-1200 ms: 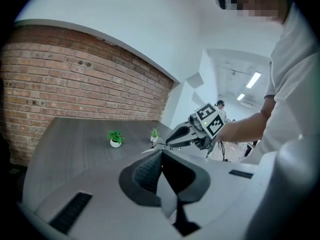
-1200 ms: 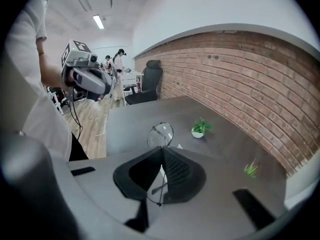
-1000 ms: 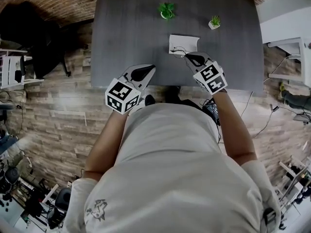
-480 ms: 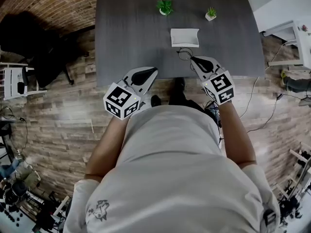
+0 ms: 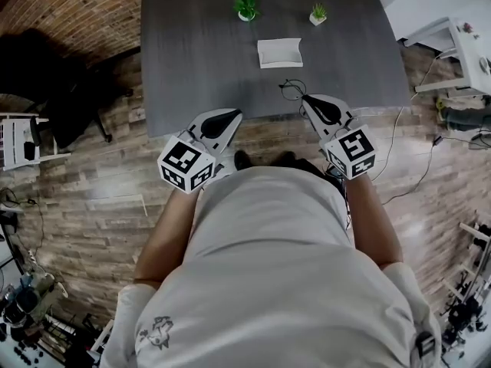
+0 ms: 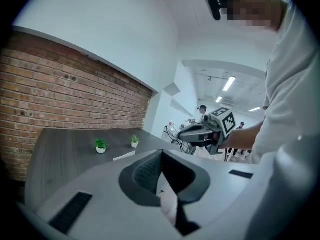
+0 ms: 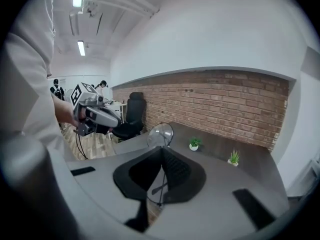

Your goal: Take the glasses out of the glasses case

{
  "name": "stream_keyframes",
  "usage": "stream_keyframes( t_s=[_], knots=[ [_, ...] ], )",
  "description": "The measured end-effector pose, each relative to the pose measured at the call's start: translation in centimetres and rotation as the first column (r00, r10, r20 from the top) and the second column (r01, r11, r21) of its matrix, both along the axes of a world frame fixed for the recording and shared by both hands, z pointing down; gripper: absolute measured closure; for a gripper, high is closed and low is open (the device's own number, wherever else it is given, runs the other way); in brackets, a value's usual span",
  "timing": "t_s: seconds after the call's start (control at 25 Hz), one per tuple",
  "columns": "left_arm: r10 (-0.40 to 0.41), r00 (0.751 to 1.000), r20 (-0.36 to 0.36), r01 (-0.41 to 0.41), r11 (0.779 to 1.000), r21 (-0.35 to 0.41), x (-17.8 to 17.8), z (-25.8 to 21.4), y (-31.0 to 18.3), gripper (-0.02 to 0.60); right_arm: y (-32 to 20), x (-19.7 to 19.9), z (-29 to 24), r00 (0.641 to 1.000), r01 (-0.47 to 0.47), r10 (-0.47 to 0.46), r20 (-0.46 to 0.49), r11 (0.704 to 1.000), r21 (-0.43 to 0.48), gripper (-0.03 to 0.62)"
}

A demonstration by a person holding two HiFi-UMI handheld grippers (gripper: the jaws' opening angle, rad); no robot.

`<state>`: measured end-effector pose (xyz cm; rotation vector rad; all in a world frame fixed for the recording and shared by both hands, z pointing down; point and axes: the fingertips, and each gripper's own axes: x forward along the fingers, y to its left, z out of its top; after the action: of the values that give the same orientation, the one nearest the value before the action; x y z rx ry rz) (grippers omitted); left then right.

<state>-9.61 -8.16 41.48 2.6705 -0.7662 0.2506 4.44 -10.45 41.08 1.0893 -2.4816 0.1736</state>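
Glasses hang over the near edge of the dark table, pinched by one temple in the clenched right gripper, apparently so the frame clears the case without dragging. The left gripper, jaws together on nothing, hovers nearby, seemingly idle. Farther back, the white glasses case lies well apart from the frame and appears empty. Two small potted plants stand behind it.
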Motion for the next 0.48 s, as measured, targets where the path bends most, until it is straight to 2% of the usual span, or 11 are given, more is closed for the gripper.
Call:
stream_keyframes(
  t_s=[0.28, 0.48],
  knots=[
    [-0.041, 0.999, 0.002, 0.041, 0.998, 0.048, 1.9, -1.1, 0.2, 0.571, 1.4, 2.2, -1.5, 0.999, 0.008, -0.010, 0.046, 0.999, 0.033, 0.582],
    [-0.069, 0.998, -0.006, 0.069, 0.996, 0.061, 5.4, -2.1, 1.2, 0.571, 2.7, 5.3, -2.5, 0.997, 0.036, -0.039, 0.068, 0.998, 0.050, 0.580]
  ],
)
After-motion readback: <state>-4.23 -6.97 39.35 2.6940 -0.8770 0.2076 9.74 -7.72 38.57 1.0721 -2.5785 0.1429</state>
